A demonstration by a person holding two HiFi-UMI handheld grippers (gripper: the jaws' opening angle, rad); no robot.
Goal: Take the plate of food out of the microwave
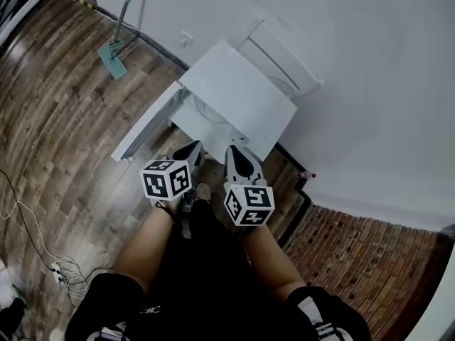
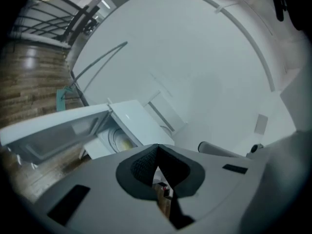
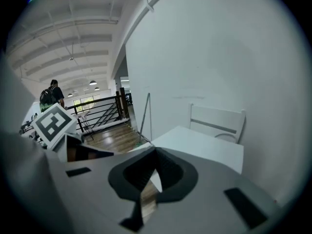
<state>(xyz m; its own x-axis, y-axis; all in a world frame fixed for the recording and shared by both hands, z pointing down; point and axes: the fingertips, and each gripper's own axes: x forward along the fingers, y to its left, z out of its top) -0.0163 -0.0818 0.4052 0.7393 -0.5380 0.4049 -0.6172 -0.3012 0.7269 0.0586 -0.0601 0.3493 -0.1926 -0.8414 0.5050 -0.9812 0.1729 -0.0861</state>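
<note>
A white microwave (image 1: 238,94) stands low by the white wall, its door (image 1: 146,126) swung open to the left. Inside the cavity a round plate (image 1: 207,112) shows only partly. In the left gripper view the plate (image 2: 119,140) carries something yellowish, behind the open door (image 2: 53,128). My left gripper (image 1: 190,151) hangs just in front of the opening, jaws shut with nothing between them (image 2: 157,147). My right gripper (image 1: 239,155) is beside it, in front of the microwave's right half, jaws also shut and empty (image 3: 156,152). The right gripper view shows only the microwave's top (image 3: 200,145).
A white chair-like frame (image 1: 281,59) stands behind the microwave against the wall. A green mop (image 1: 114,55) leans on the wall at the left. Cables (image 1: 43,261) lie on the wooden floor. A brick-patterned patch (image 1: 341,247) is at the right. A person (image 3: 48,96) stands far off by a railing.
</note>
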